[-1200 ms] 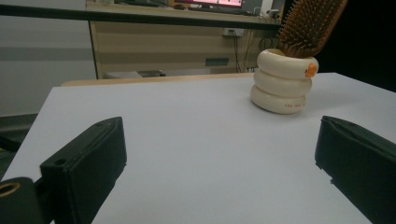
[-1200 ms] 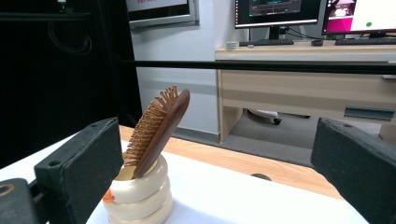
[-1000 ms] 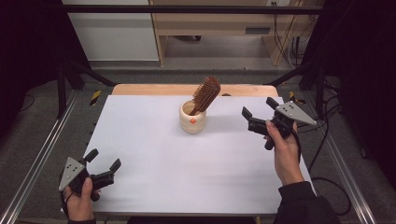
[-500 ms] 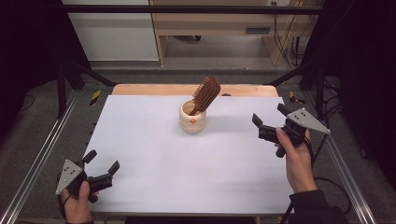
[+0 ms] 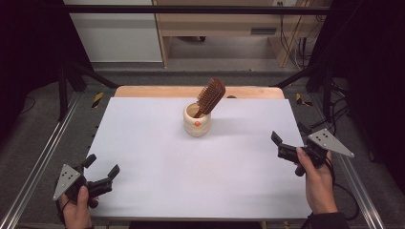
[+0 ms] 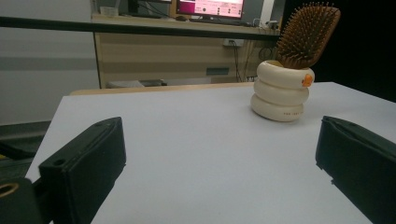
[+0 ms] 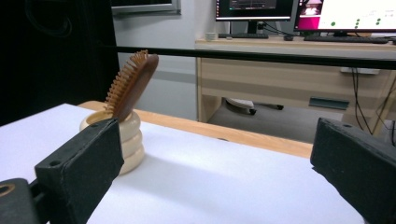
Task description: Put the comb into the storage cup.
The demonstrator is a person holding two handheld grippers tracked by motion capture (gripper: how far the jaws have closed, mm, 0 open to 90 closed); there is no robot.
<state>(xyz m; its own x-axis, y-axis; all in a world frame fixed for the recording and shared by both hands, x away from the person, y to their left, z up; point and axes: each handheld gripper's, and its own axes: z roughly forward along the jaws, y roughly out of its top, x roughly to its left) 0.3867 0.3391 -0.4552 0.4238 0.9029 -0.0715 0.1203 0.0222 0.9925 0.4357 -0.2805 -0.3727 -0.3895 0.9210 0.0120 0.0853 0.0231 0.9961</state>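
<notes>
A cream ringed cup (image 5: 197, 119) stands upright on the white desk (image 5: 200, 176), toward twelve o'clock from the desk's middle, close to the far wooden edge. A brown hairbrush (image 5: 211, 95) sits in the cup handle-down, its head leaning up and out toward one o'clock, bristles facing eleven o'clock in the high view. From the left gripper view the cup (image 6: 282, 91) shows three stacked rings with a small orange mark on the top one, and the hairbrush (image 6: 307, 35) head rises above its rim.

The left gripper (image 5: 102, 170) is held at the desk's seven o'clock corner, low over the near edge, its jaws spread wide with nothing between them. The right gripper (image 5: 289, 136) is at about four o'clock, out by the right edge, jaws likewise parted and empty, pointing in toward the desk's middle. Both are well apart from the cup. In the right gripper view the cup (image 7: 131, 144) stands partly behind the left-hand jaw, the hairbrush (image 7: 133, 84) tilting above it.
</notes>
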